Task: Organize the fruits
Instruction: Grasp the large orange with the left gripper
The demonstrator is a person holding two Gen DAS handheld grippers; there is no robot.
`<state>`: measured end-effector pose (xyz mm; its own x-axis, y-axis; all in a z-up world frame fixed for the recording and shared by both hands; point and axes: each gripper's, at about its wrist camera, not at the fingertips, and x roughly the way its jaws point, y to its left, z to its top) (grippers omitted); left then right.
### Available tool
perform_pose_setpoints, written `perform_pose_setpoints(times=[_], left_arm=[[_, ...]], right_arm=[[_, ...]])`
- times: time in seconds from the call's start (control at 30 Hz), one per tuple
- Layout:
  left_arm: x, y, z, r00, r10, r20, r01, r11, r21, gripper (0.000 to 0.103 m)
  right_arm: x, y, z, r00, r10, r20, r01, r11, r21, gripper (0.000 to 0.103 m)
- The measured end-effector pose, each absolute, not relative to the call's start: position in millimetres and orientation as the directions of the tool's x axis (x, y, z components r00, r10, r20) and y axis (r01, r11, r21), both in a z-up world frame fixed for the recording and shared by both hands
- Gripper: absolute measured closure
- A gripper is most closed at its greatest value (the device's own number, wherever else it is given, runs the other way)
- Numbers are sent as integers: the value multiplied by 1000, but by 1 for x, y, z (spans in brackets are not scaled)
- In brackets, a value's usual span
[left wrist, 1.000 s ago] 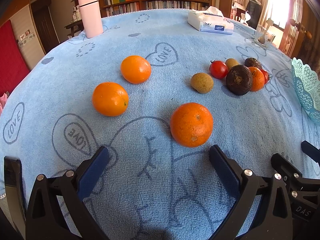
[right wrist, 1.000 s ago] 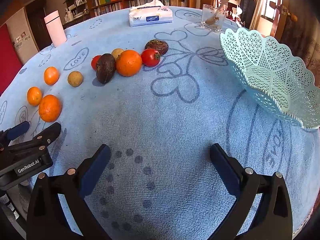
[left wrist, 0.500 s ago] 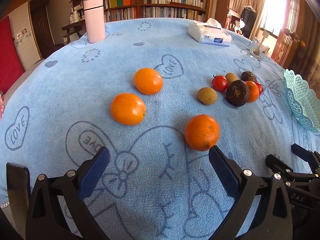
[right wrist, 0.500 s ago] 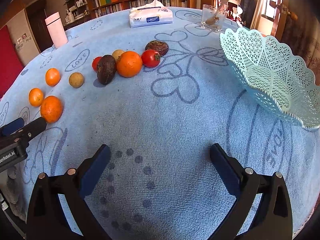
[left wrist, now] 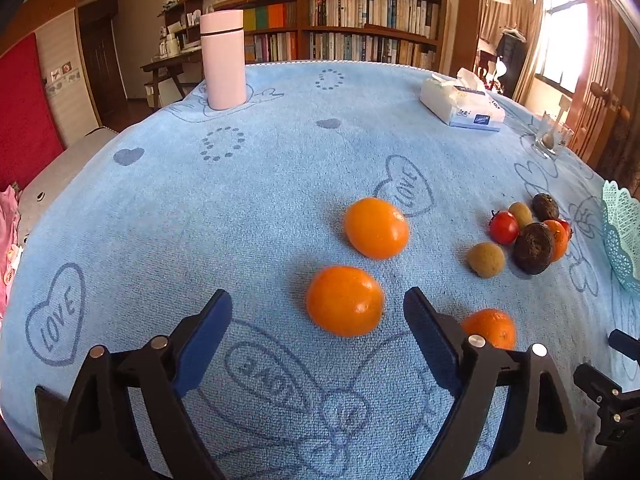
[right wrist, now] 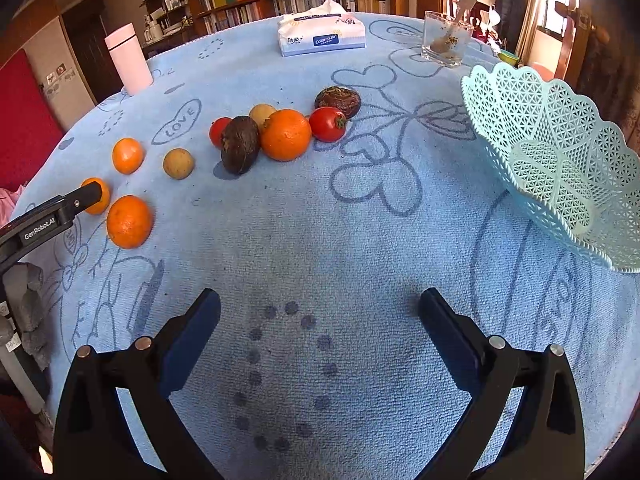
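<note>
Three oranges lie on the blue towel at the left: the nearest orange [left wrist: 345, 306] sits just ahead of my open left gripper [left wrist: 318, 314], another orange [left wrist: 376, 227] lies beyond it, and a third orange [left wrist: 490, 327] is partly hidden behind my right finger. A cluster of tomatoes [right wrist: 327, 123], a dark avocado [right wrist: 239, 143], a big orange [right wrist: 285, 133] and brown fruits lies mid-table. The mint lattice basket [right wrist: 560, 160] stands at the right. My right gripper [right wrist: 320, 320] is open and empty over bare towel.
A pink flask [left wrist: 222, 60] stands at the back left, a tissue pack [right wrist: 322, 36] and a glass [right wrist: 446, 38] at the back. The left gripper's body [right wrist: 52, 220] shows at the right wrist view's left edge.
My left gripper has swung left and forward, so the nearest orange now sits between its fingertips. The right gripper has barely moved.
</note>
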<state>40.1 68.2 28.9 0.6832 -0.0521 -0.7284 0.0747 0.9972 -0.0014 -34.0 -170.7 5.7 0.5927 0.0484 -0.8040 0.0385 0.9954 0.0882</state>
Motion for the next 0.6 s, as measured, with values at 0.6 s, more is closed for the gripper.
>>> perform_pose_setpoints(times=[0.6], left_arm=[[33, 88, 23, 731, -79, -677, -14, 991, -130, 61]], right_arm=[[9, -66, 18, 552, 269, -789, -290, 949, 121, 26]])
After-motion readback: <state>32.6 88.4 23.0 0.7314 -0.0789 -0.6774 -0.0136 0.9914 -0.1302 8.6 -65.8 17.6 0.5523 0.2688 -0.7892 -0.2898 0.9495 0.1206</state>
